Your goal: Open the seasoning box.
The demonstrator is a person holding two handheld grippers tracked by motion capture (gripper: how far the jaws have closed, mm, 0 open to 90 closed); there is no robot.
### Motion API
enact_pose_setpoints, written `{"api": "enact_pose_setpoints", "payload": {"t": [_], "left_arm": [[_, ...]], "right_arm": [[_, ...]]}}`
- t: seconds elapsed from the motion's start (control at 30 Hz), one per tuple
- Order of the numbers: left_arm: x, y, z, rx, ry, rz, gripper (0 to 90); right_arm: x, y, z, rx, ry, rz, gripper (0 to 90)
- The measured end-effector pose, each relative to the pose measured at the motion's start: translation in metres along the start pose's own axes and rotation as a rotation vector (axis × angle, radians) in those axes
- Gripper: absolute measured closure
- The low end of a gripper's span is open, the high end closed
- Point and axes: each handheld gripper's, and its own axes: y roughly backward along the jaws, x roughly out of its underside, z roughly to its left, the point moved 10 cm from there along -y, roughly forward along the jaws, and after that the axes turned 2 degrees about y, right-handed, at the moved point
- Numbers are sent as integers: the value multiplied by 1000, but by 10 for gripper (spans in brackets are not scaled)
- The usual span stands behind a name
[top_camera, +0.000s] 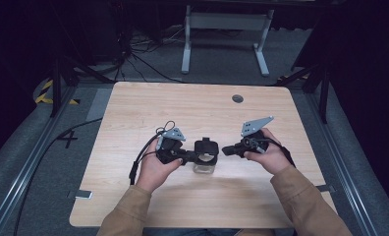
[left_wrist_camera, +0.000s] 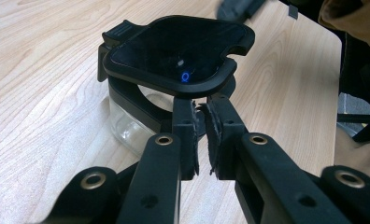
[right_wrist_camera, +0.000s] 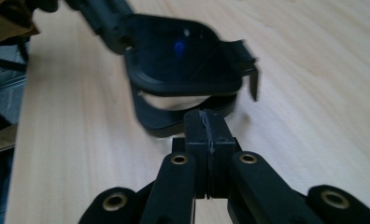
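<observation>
The clear jar point(top_camera: 204, 166) with its hinged black lid point(left_wrist_camera: 176, 51) sits mid-worktop point(top_camera: 133, 108); left fingers point(left_wrist_camera: 185, 128) pinch its collar, right fingers point(right_wrist_camera: 206, 135) are closed empty; probably rigid, slippery, breakable; take the black frame.

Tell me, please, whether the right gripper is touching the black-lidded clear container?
Apart. The high view shows bare table between the right gripper and the container; its own view shows the jaws pressed together, short of the lid.

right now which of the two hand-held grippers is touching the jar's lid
The left hand-held gripper: its jaws pinch the edge of the black lid of the clear jar. The right hand-held gripper sits apart from it, jaws shut on nothing.
</observation>
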Motion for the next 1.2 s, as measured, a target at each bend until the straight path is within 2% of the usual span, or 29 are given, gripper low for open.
{"api": "enact_pose_setpoints", "payload": {"t": [0.1, 0.33, 0.67, 1.2], "left_arm": [[0, -1, 0, 3, 1, -1, 824], [1, -6, 0, 1, -9, 15, 826], [1, -10, 0, -1, -14, 16, 834], [1, -10, -1, -7, -19, 29, 848]], "right_arm": [[-2, -9, 14, -37, 22, -12, 900], [-11, -13, 22, -54, 30, -58, 900], [-23, -6, 23, -49, 26, -117, 900], [-54, 0, 14, 12, 17, -195, 900]]}}
